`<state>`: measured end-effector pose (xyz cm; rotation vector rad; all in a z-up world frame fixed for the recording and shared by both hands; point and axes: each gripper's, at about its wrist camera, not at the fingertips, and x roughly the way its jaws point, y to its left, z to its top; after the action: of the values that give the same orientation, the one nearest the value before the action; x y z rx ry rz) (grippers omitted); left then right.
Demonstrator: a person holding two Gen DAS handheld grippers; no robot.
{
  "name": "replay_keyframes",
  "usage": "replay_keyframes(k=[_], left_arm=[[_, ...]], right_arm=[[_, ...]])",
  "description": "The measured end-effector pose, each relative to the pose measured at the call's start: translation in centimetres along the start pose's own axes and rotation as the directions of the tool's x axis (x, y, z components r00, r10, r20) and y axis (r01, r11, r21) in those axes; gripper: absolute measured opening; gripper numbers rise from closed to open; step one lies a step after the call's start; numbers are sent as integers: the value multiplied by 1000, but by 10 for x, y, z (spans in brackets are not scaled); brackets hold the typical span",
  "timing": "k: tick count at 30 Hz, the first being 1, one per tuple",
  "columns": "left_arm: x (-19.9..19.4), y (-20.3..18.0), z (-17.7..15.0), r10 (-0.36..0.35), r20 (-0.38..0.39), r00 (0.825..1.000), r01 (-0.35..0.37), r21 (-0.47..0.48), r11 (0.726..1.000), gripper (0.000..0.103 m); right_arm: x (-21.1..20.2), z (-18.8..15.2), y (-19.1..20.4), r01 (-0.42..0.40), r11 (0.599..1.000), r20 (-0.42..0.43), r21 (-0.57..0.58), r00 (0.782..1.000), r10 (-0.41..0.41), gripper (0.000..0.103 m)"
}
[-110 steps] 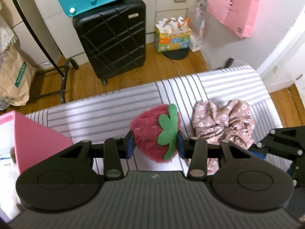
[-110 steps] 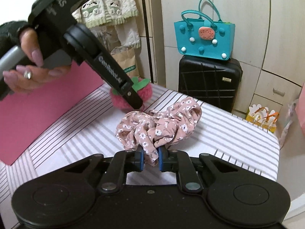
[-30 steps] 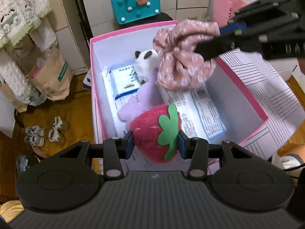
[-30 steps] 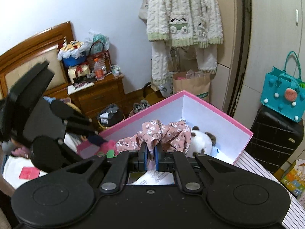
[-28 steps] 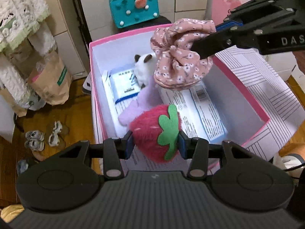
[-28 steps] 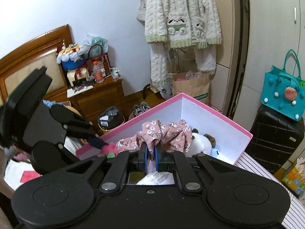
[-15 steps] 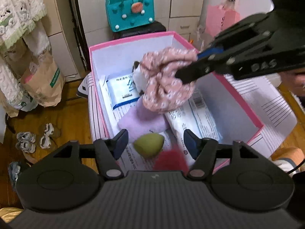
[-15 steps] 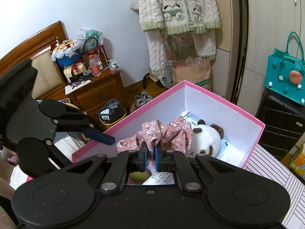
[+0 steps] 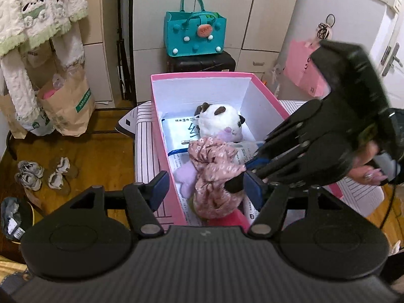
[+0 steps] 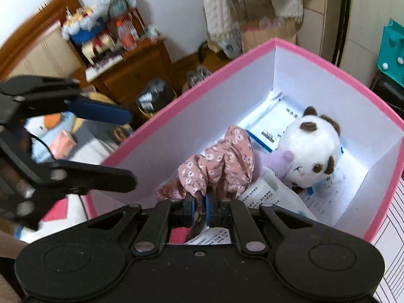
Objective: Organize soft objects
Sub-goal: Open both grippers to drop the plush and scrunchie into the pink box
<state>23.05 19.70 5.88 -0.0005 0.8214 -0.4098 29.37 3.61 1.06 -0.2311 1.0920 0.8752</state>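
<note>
My right tool (image 10: 199,210) is pinching the flowery cloth (image 10: 219,169) tight, low inside the pink box (image 10: 255,50). My left tool (image 9: 205,189) is spread wide with nothing in it, at the near edge of the box.

The cloth hangs over papers, with the panda toy (image 10: 310,151) at about two o'clock from it. A bit of red strawberry toy (image 9: 227,221) shows under the cloth.

I think the cloth could snag on my right tool when I let go and come back out with it. My two tools are close, so they could bump. A push on the wall could tip the box.
</note>
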Motion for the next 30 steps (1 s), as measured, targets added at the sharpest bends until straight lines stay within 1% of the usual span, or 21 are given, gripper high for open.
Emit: replay_keyframes(k=[2,5,6,8,9,11,12,15,17,20,24,26,28,30], left_arm=[[0,0,0,0,10,1000,0,-5,1000,64],[2,-2,-2,21,23,1000,-21,3,1000,64],[2,-3,-3,24,24,999,-24,7,1000,64],[4,-4,-3,26,21,999,-26,5,1000,64],[5,-5,-3,25,17,1000,-25,4,1000,64],[6,-6,-4,22,14,1000,-22,-3,1000,64],[5,-7,-5,22,14,1000,-22,-5,1000,64],[4,-11,-7,30,18,999,-30,-12,999,64],[2,-14,-8,35,20,999,-35,-16,999,65],[4,-22,-6,45,15,999,-45,-12,999,66],[7,-32,-5,84,5,996,-84,0,996,68],[7,-38,-5,99,0,995,-99,-3,995,73],[7,-44,-5,113,-2,994,-113,3,994,76],[5,-51,-4,133,-8,991,-133,11,991,81]], right_arm=[[7,1,1,21,1000,-34,-3,999,-21,11],[13,-3,3,47,999,-79,-2,996,-47,14],[13,-5,5,53,999,-84,-5,995,-54,14],[12,-10,7,72,997,-78,1,994,-71,19],[9,-12,8,74,997,-61,4,995,-74,21],[-5,-16,8,61,998,-8,19,998,-61,33],[-14,-19,8,51,998,25,26,998,-51,36],[-42,-31,8,38,998,109,48,993,-43,37],[-58,-41,8,30,998,157,64,987,-39,40],[-73,-52,8,43,996,200,75,978,-57,42],[-87,-63,10,79,994,243,81,965,-97,44],[-95,-70,12,113,990,264,79,956,-130,48],[-103,-77,12,136,987,283,83,947,-154,49],[-112,-85,12,165,982,300,90,936,-185,50]])
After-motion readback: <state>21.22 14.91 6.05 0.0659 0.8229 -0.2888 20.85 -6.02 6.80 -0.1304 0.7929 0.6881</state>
